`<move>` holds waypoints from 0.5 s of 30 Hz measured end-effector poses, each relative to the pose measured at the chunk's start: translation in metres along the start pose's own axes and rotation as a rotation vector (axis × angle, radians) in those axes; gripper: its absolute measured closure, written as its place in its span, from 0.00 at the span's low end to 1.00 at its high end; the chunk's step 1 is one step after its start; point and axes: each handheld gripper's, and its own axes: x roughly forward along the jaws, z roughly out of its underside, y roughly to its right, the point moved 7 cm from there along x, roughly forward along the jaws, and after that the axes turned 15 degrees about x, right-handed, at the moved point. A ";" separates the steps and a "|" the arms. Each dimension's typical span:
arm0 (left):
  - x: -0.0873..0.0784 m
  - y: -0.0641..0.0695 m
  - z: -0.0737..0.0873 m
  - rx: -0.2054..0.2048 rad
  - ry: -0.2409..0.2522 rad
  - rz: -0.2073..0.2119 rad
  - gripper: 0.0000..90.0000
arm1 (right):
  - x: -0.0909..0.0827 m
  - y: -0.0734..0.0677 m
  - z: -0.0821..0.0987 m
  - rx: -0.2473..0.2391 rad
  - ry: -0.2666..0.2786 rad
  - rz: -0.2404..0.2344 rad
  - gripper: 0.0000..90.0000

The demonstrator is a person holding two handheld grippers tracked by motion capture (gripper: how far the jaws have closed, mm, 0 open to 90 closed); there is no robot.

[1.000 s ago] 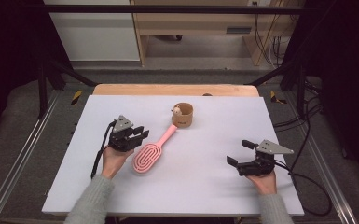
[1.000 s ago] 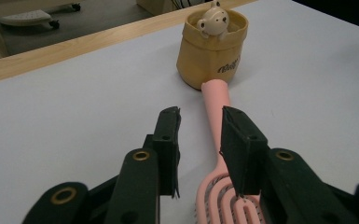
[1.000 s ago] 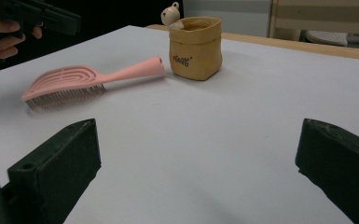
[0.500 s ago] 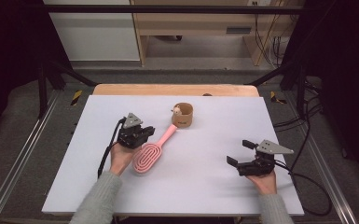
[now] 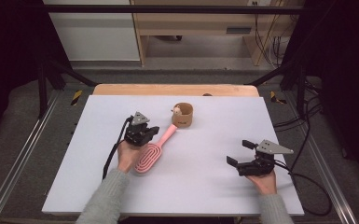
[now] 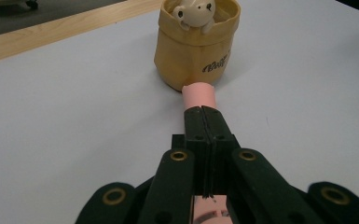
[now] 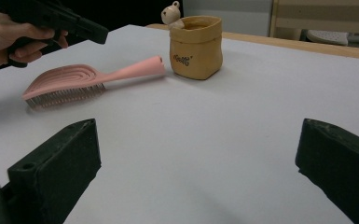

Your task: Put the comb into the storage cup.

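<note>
pouch: tan, upright | toy: at rim | table: white

Both forearms wear grey knit sleeves, entering at the bottom of the high view. Each tool is matt black: the left tool and the right tool carry a grey three-cornered plate on top and trail a black cable. Brass-ringed screw holes dot the black linkage bars.
</note>
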 end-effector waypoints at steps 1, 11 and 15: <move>0.002 0.000 0.000 0.000 -0.003 -0.003 0.99 | 0.000 0.000 0.000 0.000 -0.001 0.001 0.00; 0.015 0.000 -0.002 0.015 -0.048 -0.014 1.00 | 0.000 0.000 0.000 -0.001 -0.002 0.002 0.01; 0.022 0.002 -0.003 0.018 -0.067 -0.010 1.00 | 0.000 0.000 0.000 -0.002 -0.002 0.001 0.00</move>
